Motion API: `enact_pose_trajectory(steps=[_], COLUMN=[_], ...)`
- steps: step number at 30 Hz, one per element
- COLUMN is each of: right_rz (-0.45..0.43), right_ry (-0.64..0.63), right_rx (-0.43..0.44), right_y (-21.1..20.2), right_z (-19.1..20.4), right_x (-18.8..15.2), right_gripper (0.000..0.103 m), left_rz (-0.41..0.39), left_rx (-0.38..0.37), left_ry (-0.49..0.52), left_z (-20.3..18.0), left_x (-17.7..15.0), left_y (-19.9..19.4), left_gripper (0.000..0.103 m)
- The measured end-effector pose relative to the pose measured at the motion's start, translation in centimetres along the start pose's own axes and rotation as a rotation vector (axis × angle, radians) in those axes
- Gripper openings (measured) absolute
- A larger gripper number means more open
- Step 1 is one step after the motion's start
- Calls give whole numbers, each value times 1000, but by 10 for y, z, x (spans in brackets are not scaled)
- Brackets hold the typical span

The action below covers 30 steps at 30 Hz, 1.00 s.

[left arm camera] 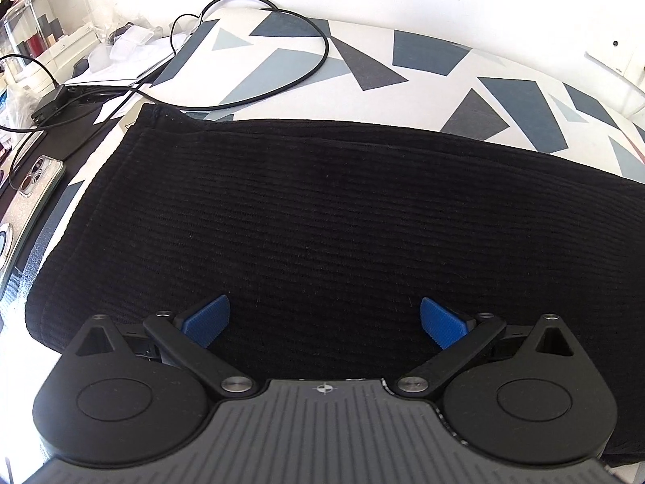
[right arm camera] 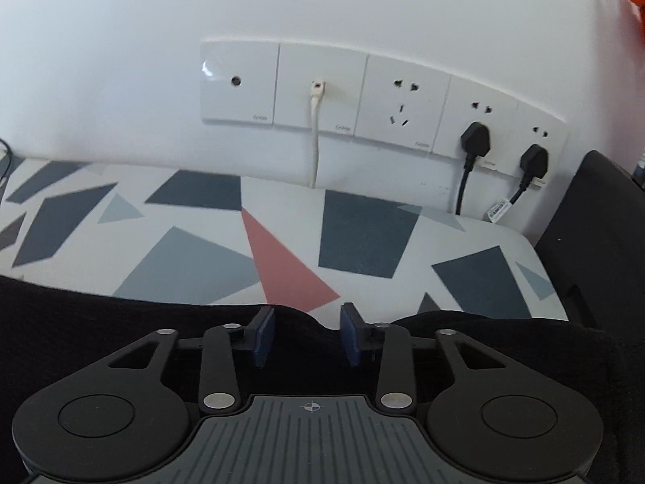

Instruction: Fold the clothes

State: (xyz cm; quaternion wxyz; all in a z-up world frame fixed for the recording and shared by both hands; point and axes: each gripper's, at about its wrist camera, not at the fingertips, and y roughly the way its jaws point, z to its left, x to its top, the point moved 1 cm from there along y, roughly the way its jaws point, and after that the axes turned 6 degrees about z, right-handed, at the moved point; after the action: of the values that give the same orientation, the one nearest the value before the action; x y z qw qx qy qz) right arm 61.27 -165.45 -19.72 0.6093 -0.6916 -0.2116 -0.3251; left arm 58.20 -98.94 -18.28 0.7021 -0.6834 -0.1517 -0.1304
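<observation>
A black ribbed knit garment [left arm camera: 322,222] is lying flat on a cloth-covered surface [left arm camera: 423,64] printed with grey, dark blue and pink angular shapes, and it is taking up most of the left wrist view, its hemmed corner reaching toward the upper left. The same garment [right arm camera: 100,322] is filling the lower part of the right wrist view, its far edge running across just ahead of the fingers.

The left gripper [left arm camera: 324,320] is hovering over the near part of the fabric with its blue pads [left arm camera: 207,320] spread wide apart, nothing caught between them. The right gripper [right arm camera: 308,336] is sitting low at the garment's far edge with its jaws partly open (a clear gap is showing between the pads); the fabric edge is lying in that gap, yet the pads are not pressing on it.

Beyond the garment a black cable [left arm camera: 282,80] is looping over the cloth. At the left edge a phone [left arm camera: 38,173] is lying beside clutter that is too small to tell. On the wall behind, a row of white sockets [right arm camera: 383,105] is carrying two black plugs [right arm camera: 475,137] and one white cord [right arm camera: 315,133].
</observation>
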Motion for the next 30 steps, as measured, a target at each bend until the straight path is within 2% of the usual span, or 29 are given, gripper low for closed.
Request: enact_pose_trajectory(steps=[2,7,9,11,15,18,19,20,23,25,27,28,29,30], right_rz=[-87,-180,-180,-137,-70,-90,-92,-82,-111,-92,-71,-62,-54,-53], right_ry=[82,321,432,561,772,897,918,904,897,934,900,884,869,849], right_rx=[-26,-225,-321,-391,-379,-275,-249,-258,-312,-323,-347,-364,-391,-416], right_y=[-37,-124,-147,-154,-137,-120,-115,-113,-115,-108,-101,-99,-101,-103], right_z=[-12,-55,-66,-78,-106,-124,-129,-131,-134,-138,-137,-136,-134,-129], right_x=[-8,-63,-92,-123,-157,-160,-158,-153,-142,-142,-140,-138,-136,-133], right_gripper=[56,64,67,70,69,67,46,26,23,23,25,29,40,47], left_rz=[4,8,5,4,10,14,13,13,14,12,9,9,10,10], left_rx=[-4,-11,-15,-17,-19,-18,-17,-17,-22,-26,-30,-30,-30,-30], left_ry=[5,14,19,24,37,35,35,34,40,45,52,54,56,58], left_z=[0,1,1,2,2,1,1,1,2,3,3,3,4,4], left_x=[1,3,2,2,4,5,5,5,6,6,6,6,6,6], left_y=[0,1,1,2,2,2,2,3,3,3,4,4,3,3], left_gripper=[103,103,103,103,103,103,103,103,103,103,103,103,103,103])
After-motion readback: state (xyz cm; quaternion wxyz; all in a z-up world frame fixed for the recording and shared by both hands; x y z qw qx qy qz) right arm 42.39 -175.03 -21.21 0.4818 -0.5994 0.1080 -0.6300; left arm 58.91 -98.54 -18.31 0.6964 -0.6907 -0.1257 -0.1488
